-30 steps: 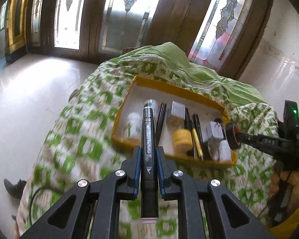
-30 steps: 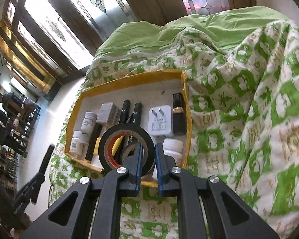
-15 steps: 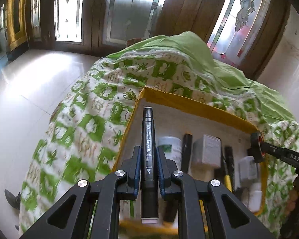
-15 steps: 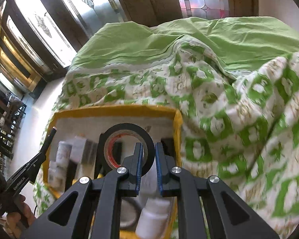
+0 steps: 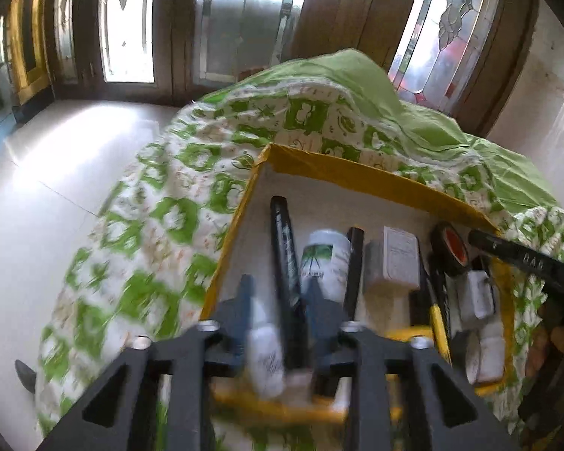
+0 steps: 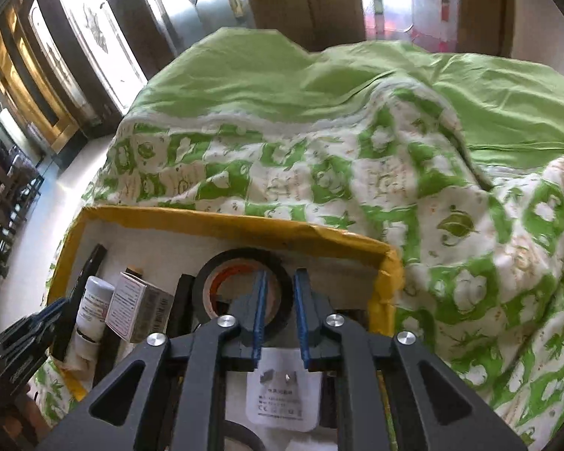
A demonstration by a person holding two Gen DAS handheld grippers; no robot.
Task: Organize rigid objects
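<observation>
A yellow-rimmed box (image 5: 361, 178) with a white floor sits on a green-and-white quilt. My left gripper (image 5: 280, 293) has its jaws spread apart; the black marker (image 5: 284, 259) lies between them in the box, untouched by the pads. My right gripper (image 6: 280, 293) also stands open, its jaws parted just behind the black tape roll (image 6: 244, 285), which rests in the box's far right part; the roll also shows in the left wrist view (image 5: 453, 248). The right gripper's finger (image 5: 522, 263) shows in the left view too.
The box (image 6: 222, 225) holds a white bottle (image 5: 325, 263), a small white carton (image 5: 394, 259), a white plug adapter (image 6: 282, 391), pens and other small items. The quilt (image 6: 432, 188) slopes away around it. Tiled floor (image 5: 56, 195) lies left.
Both grippers have moved down into the box and opened. The marker has left the left jaws and the tape roll has left the right jaws; both now lie in the box.
</observation>
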